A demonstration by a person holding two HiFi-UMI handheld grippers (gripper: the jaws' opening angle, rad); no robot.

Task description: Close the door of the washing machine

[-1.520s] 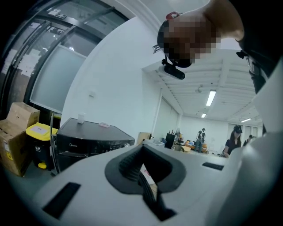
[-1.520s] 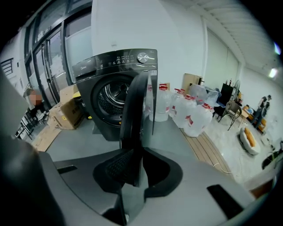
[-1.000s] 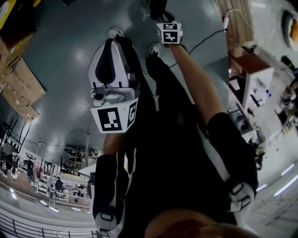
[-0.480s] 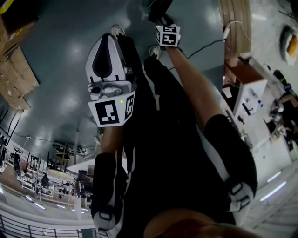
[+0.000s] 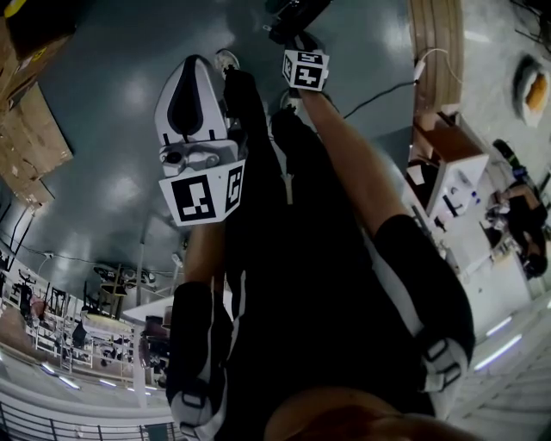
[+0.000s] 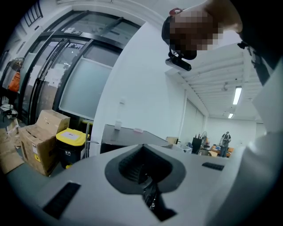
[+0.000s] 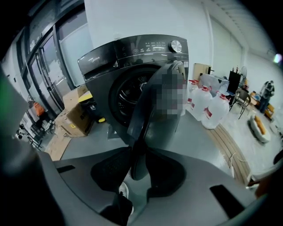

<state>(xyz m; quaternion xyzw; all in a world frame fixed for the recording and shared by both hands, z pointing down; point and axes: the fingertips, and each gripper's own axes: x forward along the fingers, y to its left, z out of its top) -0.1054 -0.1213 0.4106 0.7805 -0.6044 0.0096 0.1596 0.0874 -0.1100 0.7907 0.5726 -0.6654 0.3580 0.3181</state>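
A dark grey washing machine (image 7: 132,66) stands ahead in the right gripper view, its round door (image 7: 154,114) swung open toward me. The door's lower edge sits between the jaws of my right gripper (image 7: 135,170). Those jaws are opening and the pads do not press on the door. In the head view the right gripper (image 5: 291,17) reaches past the top edge, its marker cube (image 5: 306,69) below it. My left gripper (image 5: 191,62) hangs beside the person's leg, shut and empty. The left gripper (image 6: 142,152) faces away from the machine, toward a white wall.
Large water jugs (image 7: 212,110) stand right of the machine, cardboard boxes (image 7: 77,117) to its left. Wooden planks (image 7: 230,150) lie on the floor at right. A yellow-lidded bin (image 6: 70,145) and more boxes (image 6: 40,139) are in the left gripper view. The person's shoe (image 7: 124,190) is below the jaws.
In the head view both grippers have drifted up and a little left. The floor and furniture at the right have slid with the head's turn.
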